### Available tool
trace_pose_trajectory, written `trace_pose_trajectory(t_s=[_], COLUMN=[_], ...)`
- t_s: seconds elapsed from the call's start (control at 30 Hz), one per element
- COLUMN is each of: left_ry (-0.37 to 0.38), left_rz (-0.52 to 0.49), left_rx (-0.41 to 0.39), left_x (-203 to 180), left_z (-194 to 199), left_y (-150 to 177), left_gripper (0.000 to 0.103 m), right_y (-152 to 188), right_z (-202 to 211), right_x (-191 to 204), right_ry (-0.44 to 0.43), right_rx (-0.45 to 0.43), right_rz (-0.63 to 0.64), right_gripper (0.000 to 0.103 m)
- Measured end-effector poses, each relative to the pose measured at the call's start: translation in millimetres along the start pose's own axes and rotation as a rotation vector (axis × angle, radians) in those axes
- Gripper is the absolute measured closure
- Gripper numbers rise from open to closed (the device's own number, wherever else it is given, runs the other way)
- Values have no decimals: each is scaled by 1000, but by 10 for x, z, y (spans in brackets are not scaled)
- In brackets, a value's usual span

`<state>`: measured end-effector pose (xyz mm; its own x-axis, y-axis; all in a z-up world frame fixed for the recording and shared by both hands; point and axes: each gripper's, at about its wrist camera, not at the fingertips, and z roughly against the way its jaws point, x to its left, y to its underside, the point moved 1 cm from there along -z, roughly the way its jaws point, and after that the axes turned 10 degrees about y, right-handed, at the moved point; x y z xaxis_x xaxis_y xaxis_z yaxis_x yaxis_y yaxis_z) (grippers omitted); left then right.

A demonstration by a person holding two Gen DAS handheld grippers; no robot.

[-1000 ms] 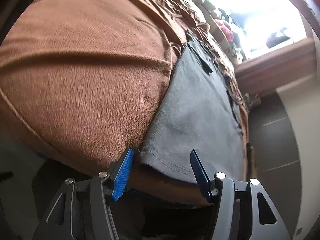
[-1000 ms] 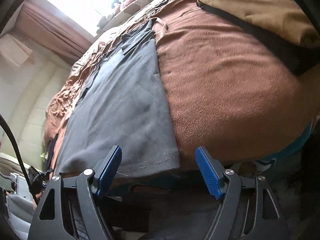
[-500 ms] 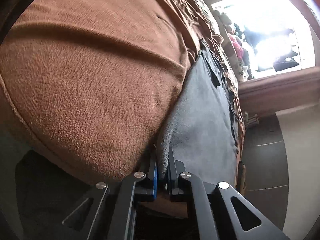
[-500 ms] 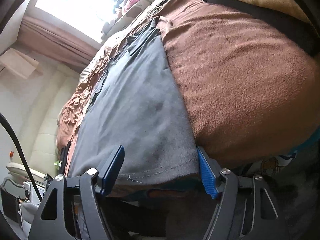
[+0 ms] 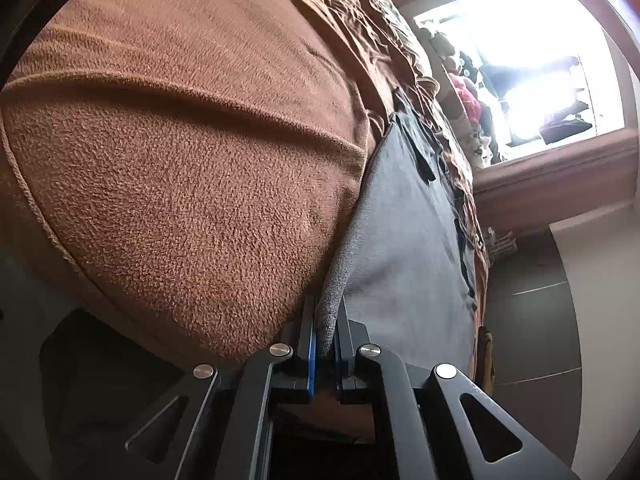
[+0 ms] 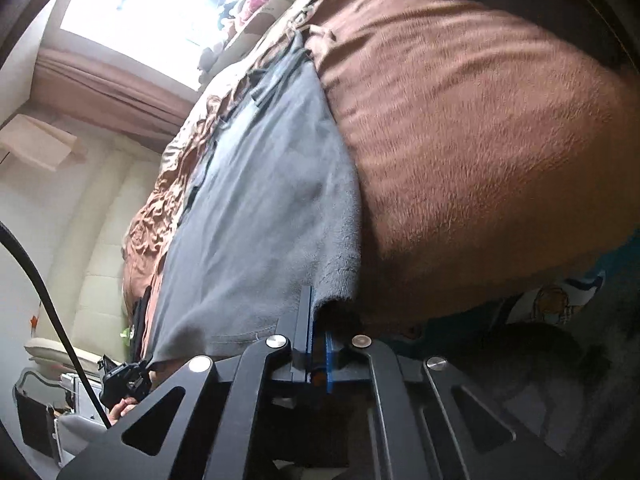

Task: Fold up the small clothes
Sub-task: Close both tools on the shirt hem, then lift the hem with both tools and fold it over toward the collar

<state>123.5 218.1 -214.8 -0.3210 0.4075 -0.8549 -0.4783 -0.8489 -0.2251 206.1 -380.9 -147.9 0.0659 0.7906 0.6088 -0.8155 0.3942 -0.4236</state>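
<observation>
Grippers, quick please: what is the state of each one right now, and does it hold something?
Left gripper: shut on a near corner of the grey garment.
Right gripper: shut on the other near corner of the grey garment.

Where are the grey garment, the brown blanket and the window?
grey garment (image 5: pixel 400 240), left wrist view, its flat middle.
brown blanket (image 5: pixel 180 160), left wrist view, fuzzy top.
window (image 6: pixel 160 8), right wrist view, bright pane.

A bed covered by a brown fleece blanket (image 5: pixel 192 184) carries a grey garment (image 6: pixel 260 216) lying flat, stretching from its near edge toward the far window.
</observation>
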Motion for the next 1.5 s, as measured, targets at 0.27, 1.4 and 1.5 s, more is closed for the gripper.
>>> trace_pose_trajectory(t_s=[0.27,1.4,1.5], left_ry=[29,230,252], left_rz=[-3,-199,-201], left_rx=[-7,-141,-153], left_x=[-23,-1118,-1135], left_z=[59,1662,1823], left_y=[11,438,538], left_gripper=[97,98,98], right_y=[64,281,324], right_z=[168,1426,1508], right_x=[-66,164,155], right_ry=[-5,-188,-189], right_rx=[-49,-238,-249], right_rz=[-35,65,76], right_gripper=[103,103,103])
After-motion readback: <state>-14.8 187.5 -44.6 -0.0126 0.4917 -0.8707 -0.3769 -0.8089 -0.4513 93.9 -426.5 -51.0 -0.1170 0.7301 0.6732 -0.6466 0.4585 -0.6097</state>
